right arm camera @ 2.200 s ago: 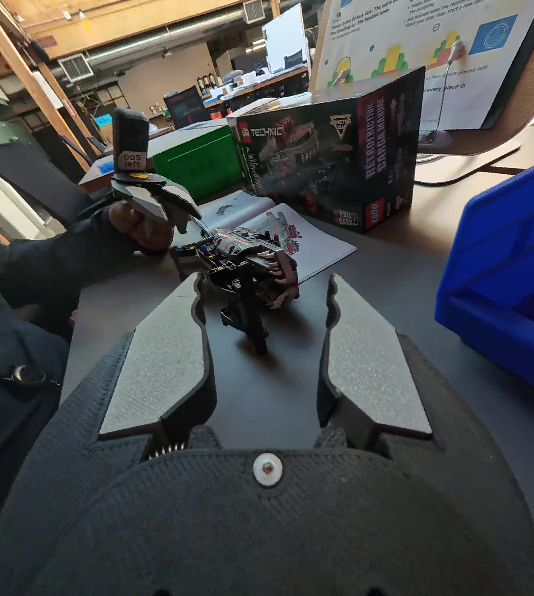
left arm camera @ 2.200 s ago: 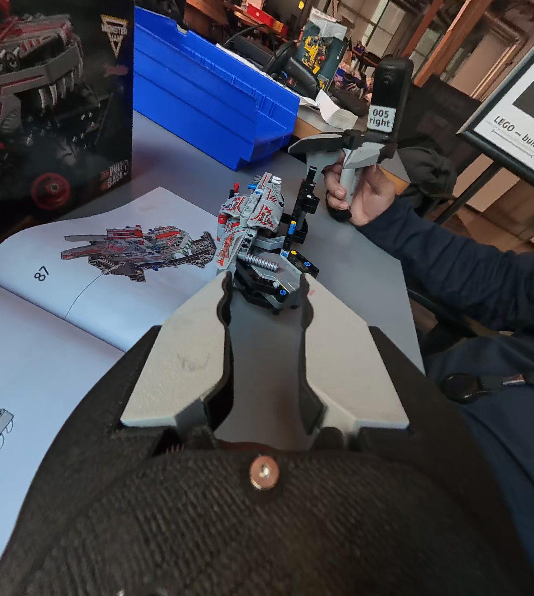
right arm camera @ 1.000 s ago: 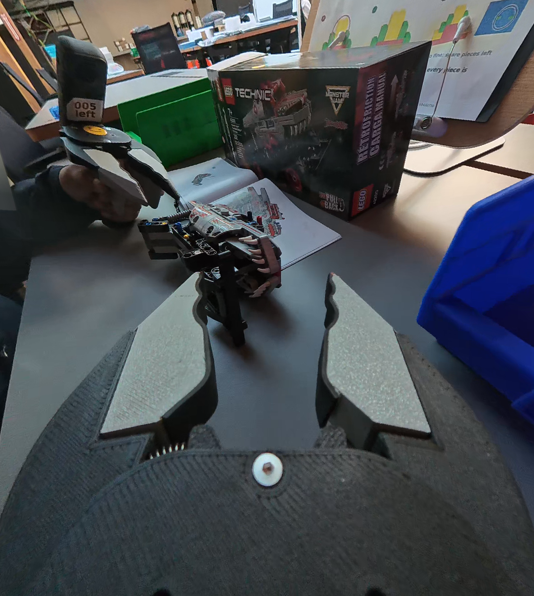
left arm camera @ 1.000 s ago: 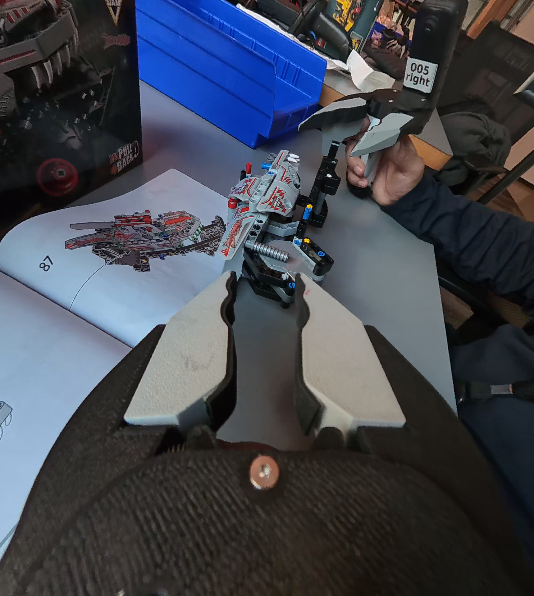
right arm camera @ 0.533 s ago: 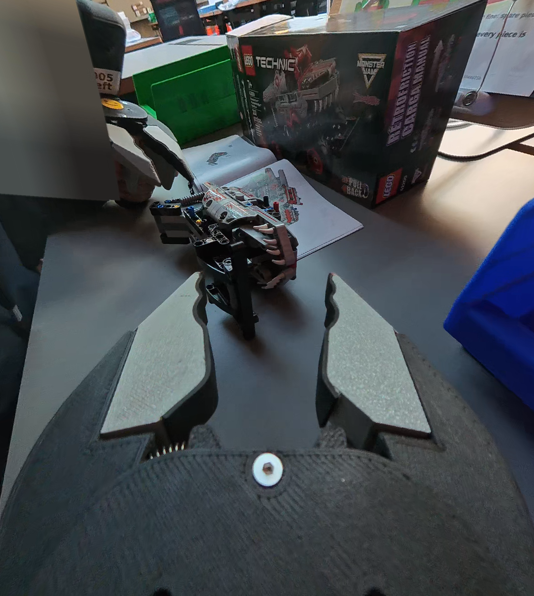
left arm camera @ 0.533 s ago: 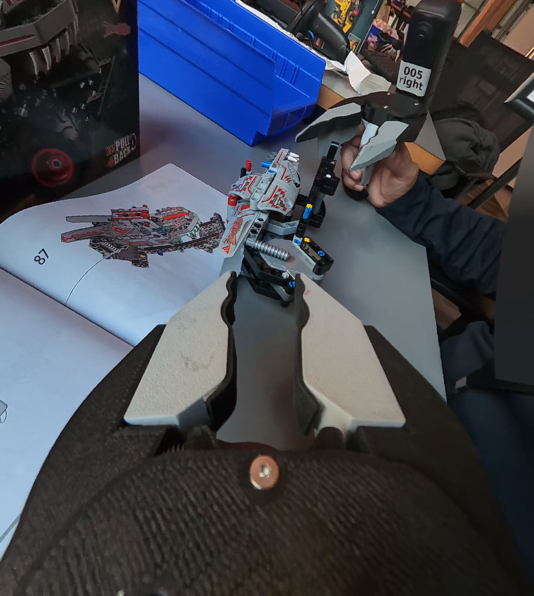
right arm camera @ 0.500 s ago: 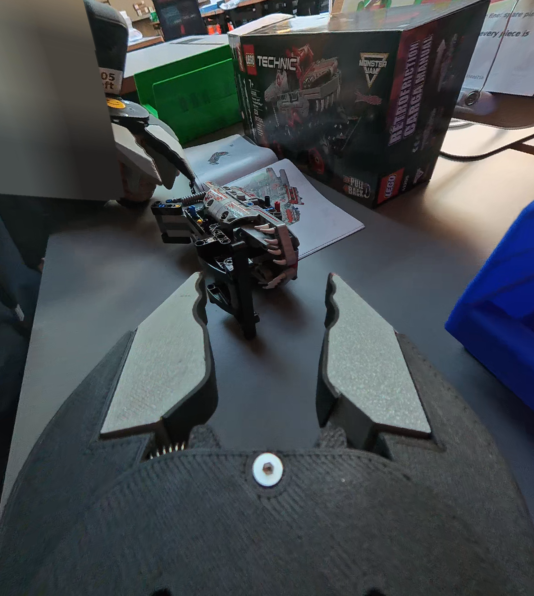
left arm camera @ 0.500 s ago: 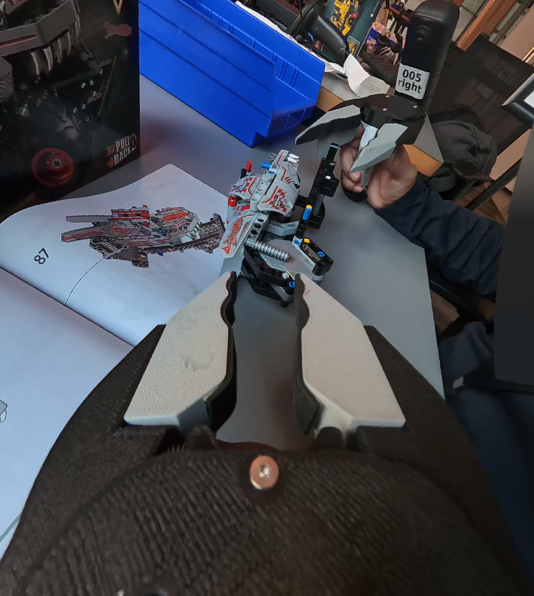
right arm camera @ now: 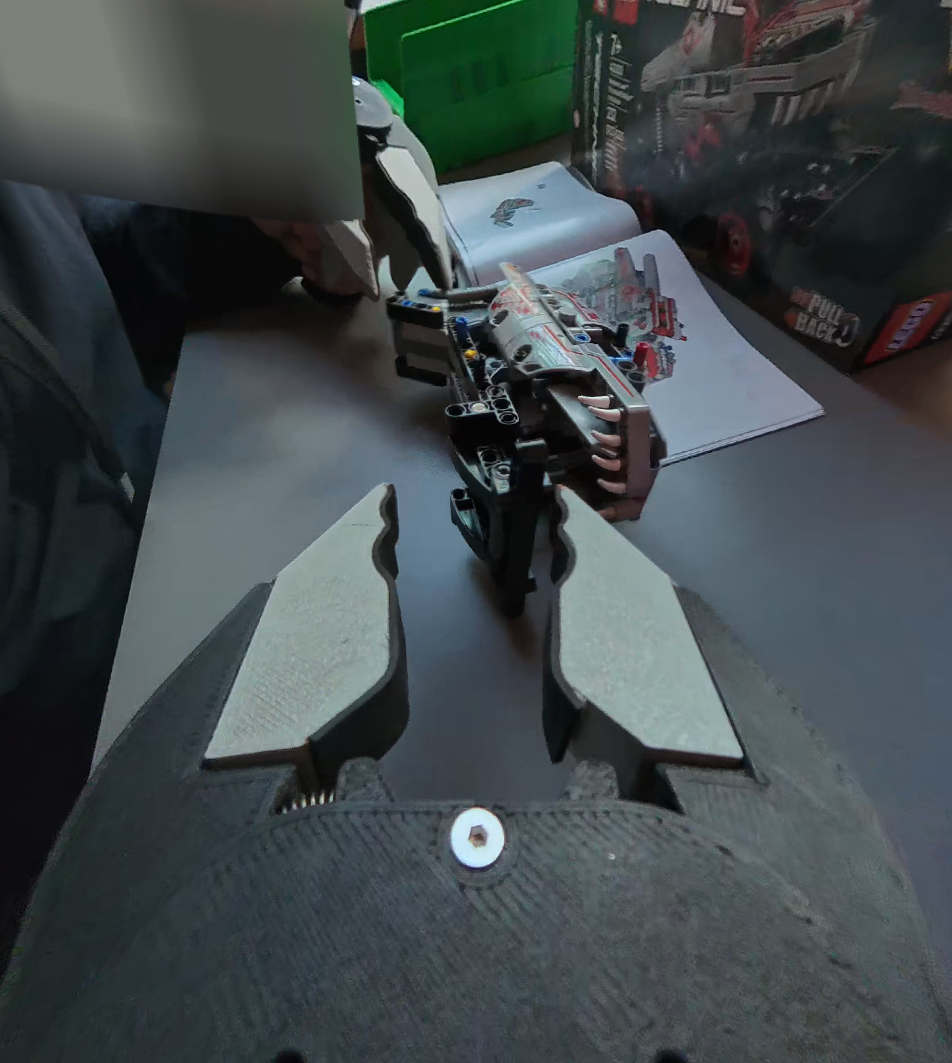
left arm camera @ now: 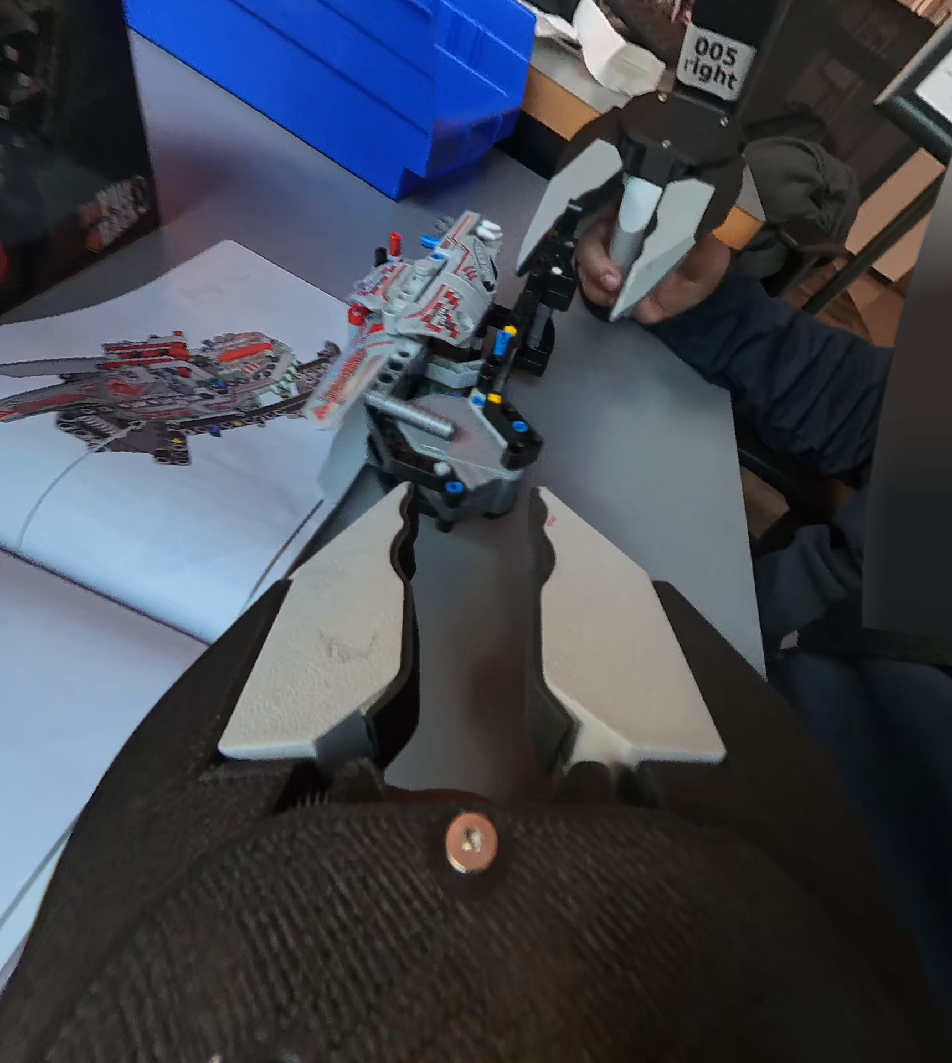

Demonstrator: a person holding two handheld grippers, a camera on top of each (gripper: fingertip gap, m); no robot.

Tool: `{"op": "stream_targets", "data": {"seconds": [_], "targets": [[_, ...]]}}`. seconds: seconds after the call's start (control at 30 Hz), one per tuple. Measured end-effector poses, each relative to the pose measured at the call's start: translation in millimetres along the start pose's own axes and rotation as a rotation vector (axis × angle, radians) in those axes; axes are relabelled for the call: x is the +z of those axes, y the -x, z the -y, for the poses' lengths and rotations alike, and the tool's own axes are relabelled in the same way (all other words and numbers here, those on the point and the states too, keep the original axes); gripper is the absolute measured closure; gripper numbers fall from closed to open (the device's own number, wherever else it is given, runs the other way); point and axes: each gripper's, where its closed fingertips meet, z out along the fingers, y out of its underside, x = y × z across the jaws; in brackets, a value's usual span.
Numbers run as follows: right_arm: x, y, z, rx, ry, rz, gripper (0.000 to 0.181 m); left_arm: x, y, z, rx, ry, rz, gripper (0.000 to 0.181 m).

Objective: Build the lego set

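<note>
A grey, red and black lego model (left arm camera: 421, 322) with a toothed jaw stands on the grey table (left arm camera: 634, 460). It also shows in the right wrist view (right arm camera: 542, 356). My left gripper (left arm camera: 472, 500) is shut on the model's grey and black rear end, which sits between its tips. It shows far off in the right wrist view (right arm camera: 404, 287), partly behind a blurred patch. My right gripper (right arm camera: 473, 500) is open, with the model's black upright leg (right arm camera: 511, 552) between its fingers, nearer the right finger. It also shows in the left wrist view (left arm camera: 571, 290).
An open instruction booklet (left arm camera: 116, 489) lies beside the model. The dark set box (right arm camera: 778, 144) stands behind it. A blue bin (left arm camera: 347, 75) and a green bin (right arm camera: 479, 75) stand at the table's far sides. A person's dark sleeve (left arm camera: 778, 374) is at the table edge. My right fingertips sit around 15 cm from my left ones.
My right gripper has moved in toward the model and its fingers have come closer together, on either side of the black leg. My left gripper has stayed on the rear end.
</note>
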Motion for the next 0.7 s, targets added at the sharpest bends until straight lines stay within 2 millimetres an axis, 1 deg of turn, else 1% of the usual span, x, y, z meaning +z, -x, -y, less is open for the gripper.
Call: {"op": "stream_targets", "data": {"seconds": [0.03,0.07,0.1,0.2,0.3,0.33,0.37,0.43,0.5,0.6,0.7], "targets": [[-0.3,3.7,0.5,-0.004,-0.005,0.02,0.135,1.8,-3.1,-2.2,0.008,0.015,-0.012,0.146],[-0.9,7.0,1.4,0.001,-0.013,0.043,0.135,2.7,-3.5,-3.0,0.015,0.022,-0.007,0.141],[-1.9,8.3,2.3,0.012,-0.021,0.057,0.135,2.9,-4.0,-3.3,0.02,0.024,-0.007,0.141],[-5.7,7.5,5.2,0.044,-0.048,0.074,0.129,3.5,-10.8,-4.4,0.02,0.028,-0.049,0.146],[-10.8,19.4,7.1,0.063,-0.071,0.166,0.133,5.0,-15.8,-7.1,0.023,0.044,-0.073,0.138],[-12.5,22.6,6.8,0.063,-0.071,0.187,0.136,5.4,-19.4,-8.3,0.021,0.05,-0.095,0.138],[-14.1,23.1,6.9,0.057,-0.074,0.189,0.137,5.6,-24.5,-9.3,0.018,0.055,-0.127,0.14],[-17.2,19.2,8.4,0.049,-0.088,0.163,0.135,6.2,-35.3,-12.5,0.017,0.071,-0.187,0.142],[-20.2,19.1,11.0,0.065,-0.109,0.178,0.132,7.6,-41.0,-16.8,0.047,0.097,-0.202,0.142],[-22.1,23.4,12.5,0.087,-0.123,0.223,0.133,7.5,-41.1,-16.6,0.073,0.094,-0.188,0.141],[-23.5,24.8,14.1,0.083,-0.131,0.233,0.136,2.8,-34.3,-7.1,0.1,0.033,-0.146,0.146]]}}
